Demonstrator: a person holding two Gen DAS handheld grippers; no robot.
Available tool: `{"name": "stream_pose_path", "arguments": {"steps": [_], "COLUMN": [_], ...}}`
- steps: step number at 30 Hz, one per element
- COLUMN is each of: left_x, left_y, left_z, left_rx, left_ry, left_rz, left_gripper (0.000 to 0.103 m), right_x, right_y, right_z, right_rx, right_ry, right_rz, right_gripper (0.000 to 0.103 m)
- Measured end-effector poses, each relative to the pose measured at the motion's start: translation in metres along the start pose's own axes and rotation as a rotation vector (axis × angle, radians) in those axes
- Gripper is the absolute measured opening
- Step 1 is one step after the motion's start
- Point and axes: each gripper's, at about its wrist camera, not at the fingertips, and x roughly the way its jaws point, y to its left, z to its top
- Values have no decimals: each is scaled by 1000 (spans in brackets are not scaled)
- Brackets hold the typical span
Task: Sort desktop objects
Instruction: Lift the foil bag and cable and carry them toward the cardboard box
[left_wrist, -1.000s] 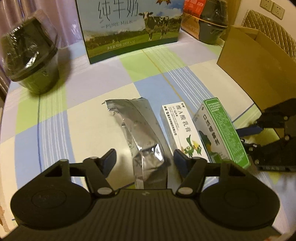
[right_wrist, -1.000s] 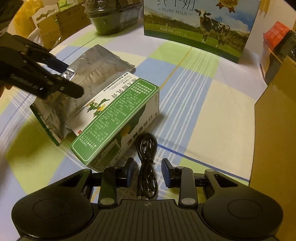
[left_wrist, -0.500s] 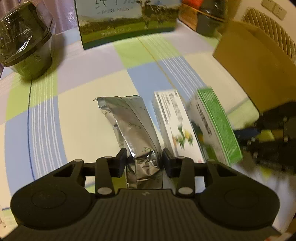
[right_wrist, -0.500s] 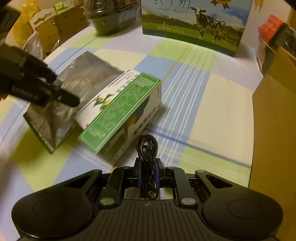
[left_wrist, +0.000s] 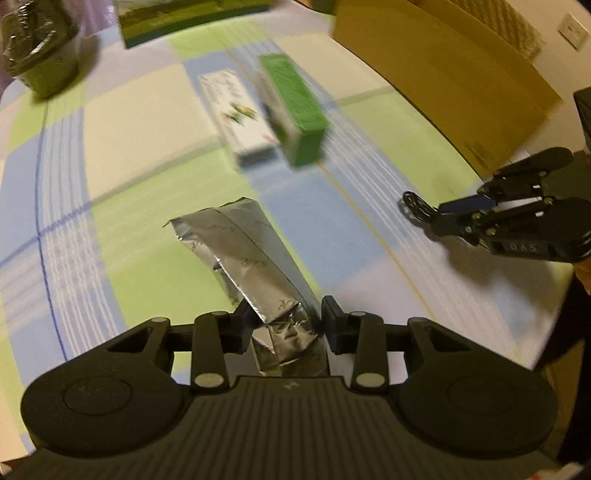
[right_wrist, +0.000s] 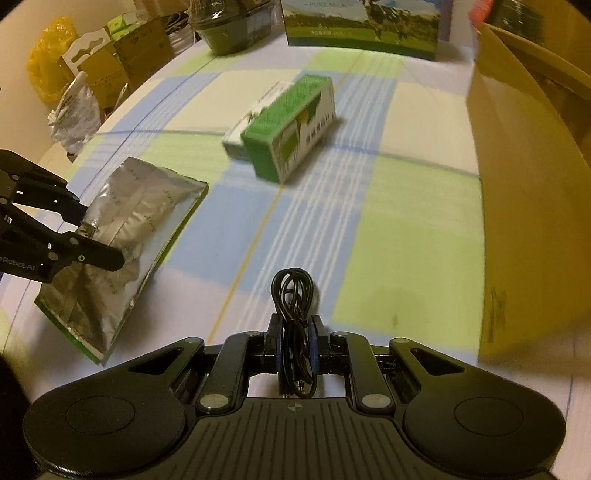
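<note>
the crinkled silver foil pouch with a green edge (left_wrist: 255, 258) is pinched at its near end between the fingers of the left claw (left_wrist: 284, 325), the rest of it reaching forward over the checked green, blue and cream cloth that covers the surface (left_wrist: 129, 122). from the right wrist view the same pouch (right_wrist: 122, 236) appears tilted, its lower corner close to or on the cloth; i cannot tell whether it touches. the left claw (right_wrist: 96, 243) grips it near its upper edge.

the coiled black cable (right_wrist: 293, 295) stands between the narrow-set fingers of the right claw (right_wrist: 294, 343), clamped there, its loop poking out ahead of the pads. in the left wrist view the right claw (left_wrist: 439, 218) carries that cable (left_wrist: 415, 205) above the cloth, near the tan cardboard box (left_wrist: 443, 74).

further out, well apart from both claws, a green and white carton (right_wrist: 295, 129) lies touching a slimmer white carton (right_wrist: 255, 114), side by side on the cloth. beyond them a large milk carton printed with a cow and meadow (right_wrist: 362, 26) stands at the far edge, with a dark plastic-wrapped bowl (right_wrist: 229, 26) to its left.
</note>
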Motion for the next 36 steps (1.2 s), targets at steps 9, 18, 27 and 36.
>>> {"name": "stream_pose_path", "arguments": {"steps": [9,18,27,36], "left_x": [1,28,31,26], "left_y": [-11,-4,-13,-21], "left_z": [-9,2,3,-6], "left_rx": [-69,-136,-93,-36], "left_ry": [65,128,129,146], "left_rz": [54,54,74,20], "left_gripper": [50,54,41,40], "right_x": [-11,-8,-6,2], "right_y": [3,1,-3,16], "right_z": [-24,-30,-36,-32], "right_rx": [17,-35,-50,-226], "right_ry": [-27,-52,-58,-14], "right_rz": [-14,-19,8,-38], "right_gripper": [11,11,12,20]}}
